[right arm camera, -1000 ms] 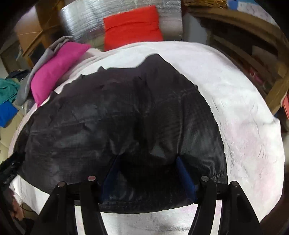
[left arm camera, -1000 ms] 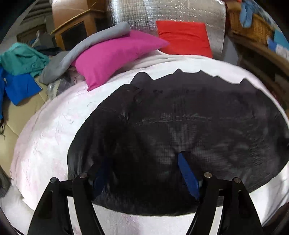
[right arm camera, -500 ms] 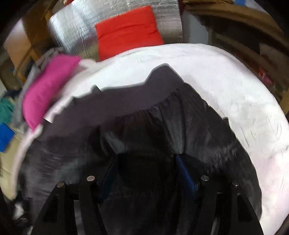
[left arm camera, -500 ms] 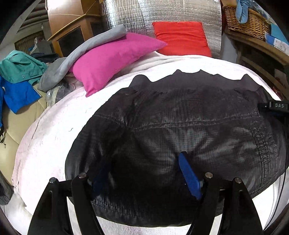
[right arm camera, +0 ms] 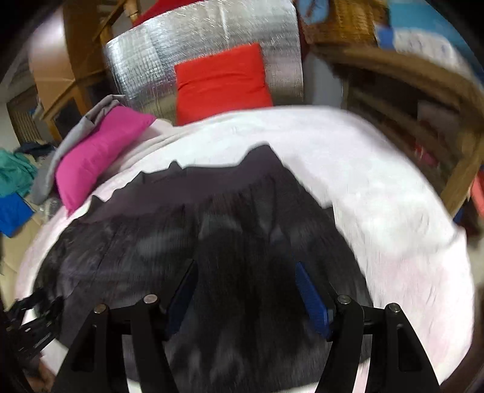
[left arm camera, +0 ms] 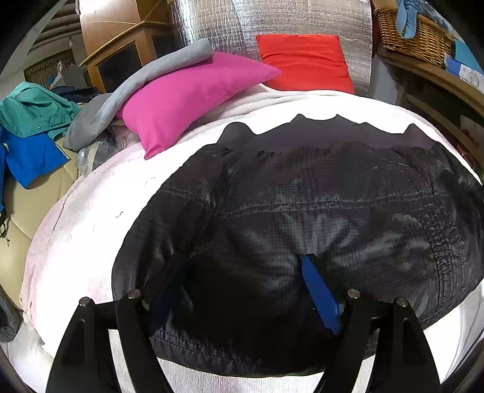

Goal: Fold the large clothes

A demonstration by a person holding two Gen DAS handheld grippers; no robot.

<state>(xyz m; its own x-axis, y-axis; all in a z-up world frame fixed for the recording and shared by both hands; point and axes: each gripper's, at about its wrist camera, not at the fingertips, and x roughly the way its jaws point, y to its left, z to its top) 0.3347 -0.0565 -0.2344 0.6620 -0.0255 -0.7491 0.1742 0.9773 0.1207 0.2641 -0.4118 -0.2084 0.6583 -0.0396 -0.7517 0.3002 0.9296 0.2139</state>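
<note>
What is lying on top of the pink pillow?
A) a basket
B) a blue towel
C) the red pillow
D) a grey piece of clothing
D: a grey piece of clothing is draped across the top edge of the pink pillow; the red pillow stands apart against the silver backing, and the basket sits up on a shelf.

A white fleecy bed cover (left arm camera: 90, 217) spreads below a silver quilted foil panel (left arm camera: 302, 18), with a magenta pillow (left arm camera: 187, 93) and red cushion (left arm camera: 305, 60) at its head, a wooden cabinet (left arm camera: 118, 45) left, and a wicker basket (left arm camera: 414, 33) on wooden shelving (left arm camera: 435, 87) right.
</note>
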